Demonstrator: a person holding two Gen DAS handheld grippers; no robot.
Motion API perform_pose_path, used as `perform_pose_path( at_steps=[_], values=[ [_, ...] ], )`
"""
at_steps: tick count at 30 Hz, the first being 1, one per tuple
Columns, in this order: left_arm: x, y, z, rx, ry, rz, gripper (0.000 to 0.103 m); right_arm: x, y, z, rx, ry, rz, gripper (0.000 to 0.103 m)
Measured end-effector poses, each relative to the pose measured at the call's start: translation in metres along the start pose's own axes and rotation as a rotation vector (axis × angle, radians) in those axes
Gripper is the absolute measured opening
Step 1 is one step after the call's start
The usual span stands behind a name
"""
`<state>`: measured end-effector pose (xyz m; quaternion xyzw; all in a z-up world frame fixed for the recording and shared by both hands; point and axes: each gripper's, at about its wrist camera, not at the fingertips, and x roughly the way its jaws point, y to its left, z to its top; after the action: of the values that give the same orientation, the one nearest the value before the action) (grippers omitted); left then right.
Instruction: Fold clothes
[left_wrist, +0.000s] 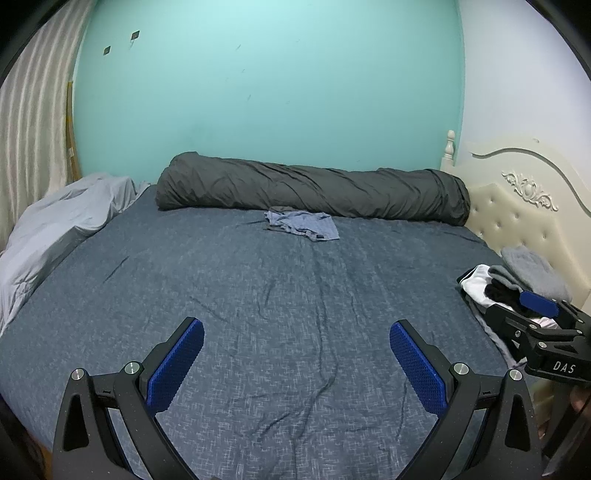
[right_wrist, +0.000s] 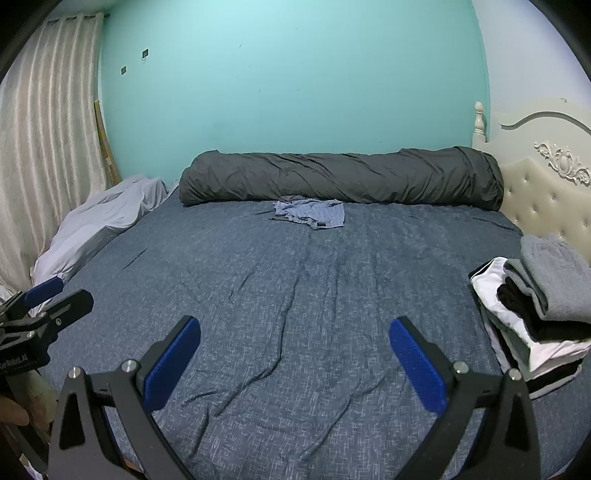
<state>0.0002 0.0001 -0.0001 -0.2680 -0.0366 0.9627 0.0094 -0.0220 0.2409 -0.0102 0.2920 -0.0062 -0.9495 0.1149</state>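
Both our grippers, left (left_wrist: 295, 363) and right (right_wrist: 293, 360), gape wide, empty. Crumpled shorts (left_wrist: 301, 224) at 12 o'clock, folded stack (right_wrist: 543, 306) at 3. Shorts look light and floppy; we'd pinch the waistband corners.

Dim, cool, even light; sharp centre, fisheye-bent, vignetted edges.

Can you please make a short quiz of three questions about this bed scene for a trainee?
1. True or false: both hand-held grippers, left and right, are open and hold nothing.
2. Where does the crumpled blue garment lie? A) beside the grey rolled duvet B) on the folded pile
3. Fill in: the folded pile sits near the bed's ____.

Key: 1 true; 2 A; 3 headboard.
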Motion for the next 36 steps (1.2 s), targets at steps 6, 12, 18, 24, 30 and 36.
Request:
perform_pose_path(
  at_steps=[6,12,18,24,30,36],
  values=[
    [-0.0006,-0.0011,-0.0014,0.004,-0.003,-0.001,0.103,-0.0019,-0.0002,0.0028,0.004,-0.004,0.001,0.103],
    [-0.0012,-0.0021,-0.0027,0.008,-0.005,-0.001,0.103,-0.0024,0.0009,0.0038,-0.001,-0.009,0.002,0.103],
    [-0.0008,-0.0031,-0.0032,0.007,-0.008,-0.003,0.103,-0.0051,0.0014,0.0053,-0.003,-0.016,0.003,0.103],
    [-0.0023,-0.004,-0.0036,0.006,-0.012,-0.005,0.103,-0.0051,0.0023,0.0045,-0.006,-0.019,0.003,0.103],
    [-0.0039,-0.002,-0.0018,0.005,-0.012,-0.007,0.103,-0.0069,0.0035,0.0059,-0.01,-0.022,0.005,0.103],
    [-0.0047,-0.0017,0.0007,0.005,-0.012,-0.006,0.103,-0.0069,0.0052,0.004,-0.009,-0.023,0.003,0.103]
  ],
)
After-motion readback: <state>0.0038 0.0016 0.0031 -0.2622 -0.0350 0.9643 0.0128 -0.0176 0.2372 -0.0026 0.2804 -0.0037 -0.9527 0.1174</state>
